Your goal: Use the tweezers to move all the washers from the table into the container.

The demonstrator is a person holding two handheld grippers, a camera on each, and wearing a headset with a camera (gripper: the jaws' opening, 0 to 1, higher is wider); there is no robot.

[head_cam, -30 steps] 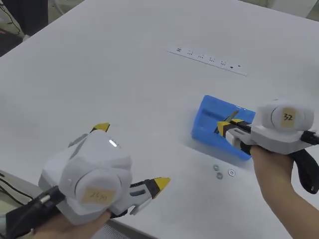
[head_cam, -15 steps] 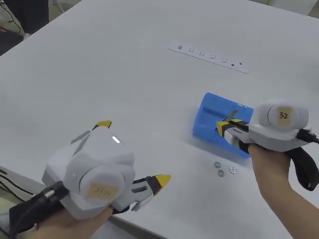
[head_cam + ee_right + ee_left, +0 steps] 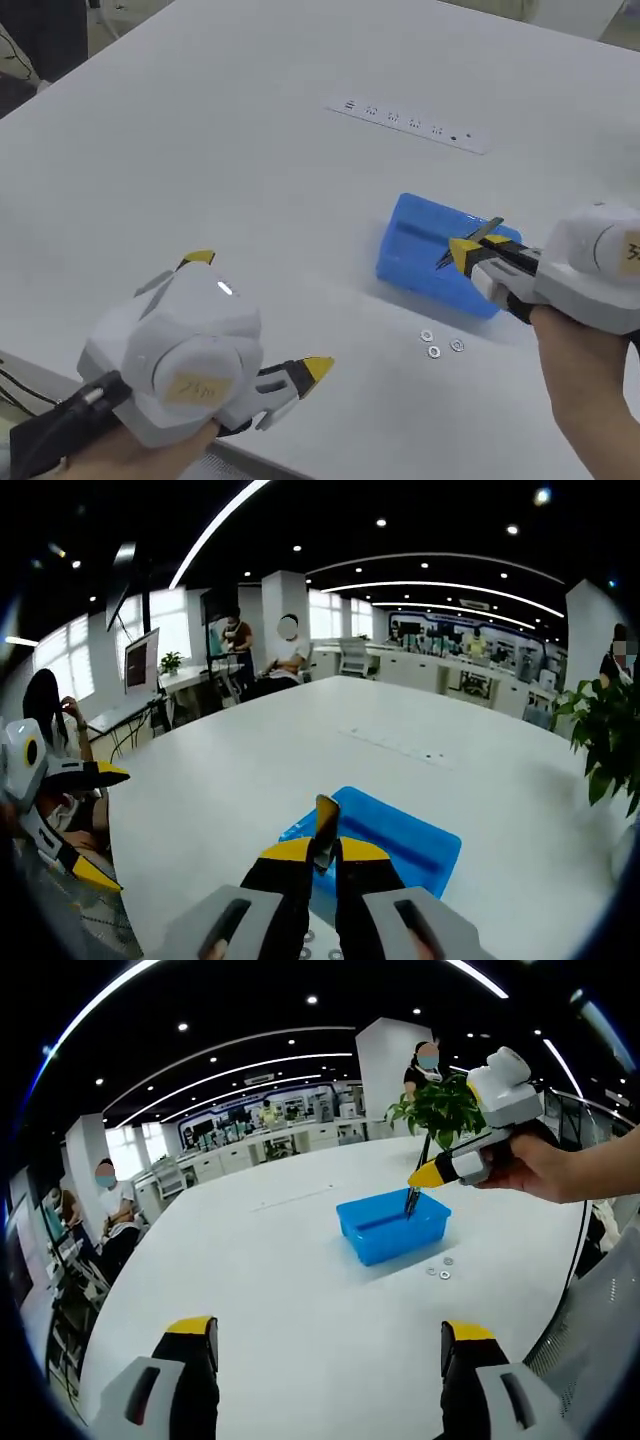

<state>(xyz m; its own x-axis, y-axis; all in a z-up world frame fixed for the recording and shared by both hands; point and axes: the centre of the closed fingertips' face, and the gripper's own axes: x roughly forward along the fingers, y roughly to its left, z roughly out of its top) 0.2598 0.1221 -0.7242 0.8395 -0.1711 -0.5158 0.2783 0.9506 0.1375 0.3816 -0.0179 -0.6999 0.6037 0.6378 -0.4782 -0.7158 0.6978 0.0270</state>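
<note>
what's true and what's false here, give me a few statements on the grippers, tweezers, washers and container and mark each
1. The right hand-held gripper is shut on the tweezers. True.
2. The left hand-held gripper holds a washer. False: its jaws stand wide open with nothing between them.
3. Three washers lie on the table close to the container. True.
4. The container is red. False: it is blue.
5. The power strip lies between the washers and the person. False: it lies beyond the container, on the far side from the person.
</note>
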